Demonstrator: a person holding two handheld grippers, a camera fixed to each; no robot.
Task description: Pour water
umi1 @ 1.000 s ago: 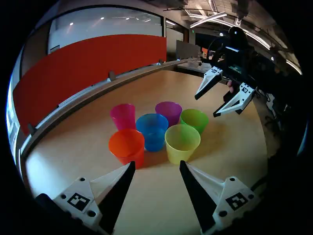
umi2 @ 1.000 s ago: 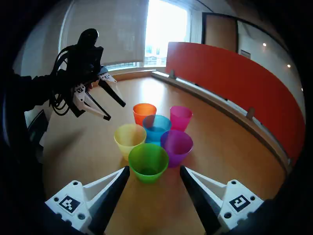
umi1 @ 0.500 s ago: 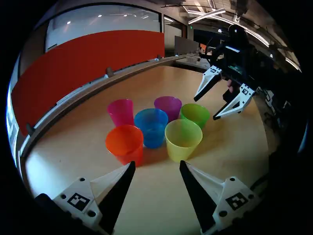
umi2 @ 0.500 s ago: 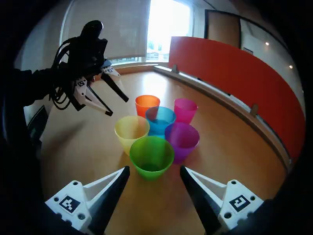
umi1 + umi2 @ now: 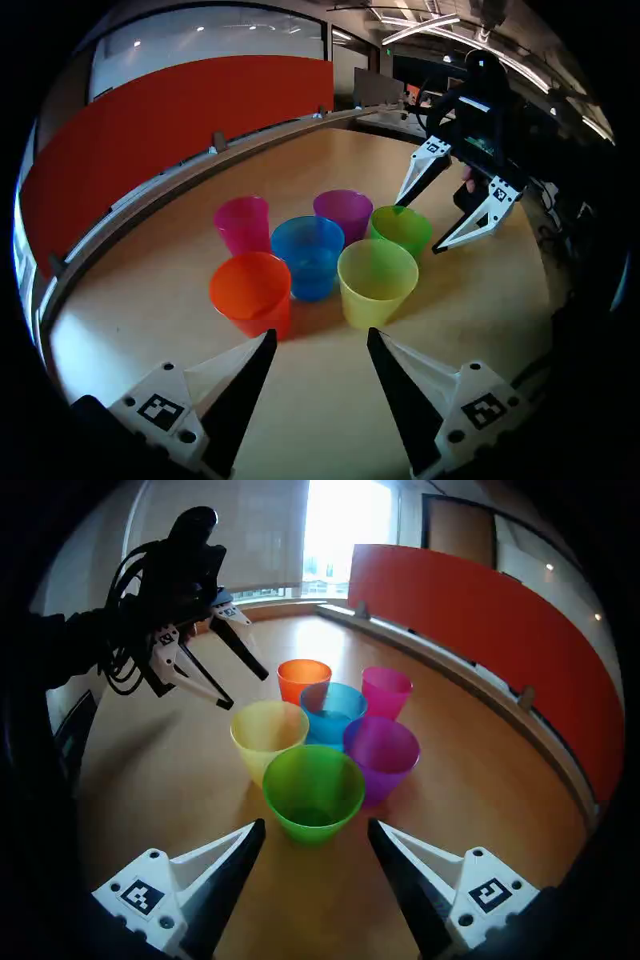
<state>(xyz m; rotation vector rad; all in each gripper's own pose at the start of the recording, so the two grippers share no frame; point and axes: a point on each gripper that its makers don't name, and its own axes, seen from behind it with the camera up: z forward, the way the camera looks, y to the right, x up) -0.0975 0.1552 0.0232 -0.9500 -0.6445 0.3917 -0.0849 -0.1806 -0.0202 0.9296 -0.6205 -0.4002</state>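
Tabletop [image 5: 480,800]: green cup [image 5: 310,792] just before right gripper [image 5: 314,824], left gripper [image 5: 247,691] opposite (jaws of both apart).

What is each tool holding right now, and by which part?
Nothing. The left tool and right tool are both open and empty; the green cup sits just ahead of the right tool's fingers, ungripped.
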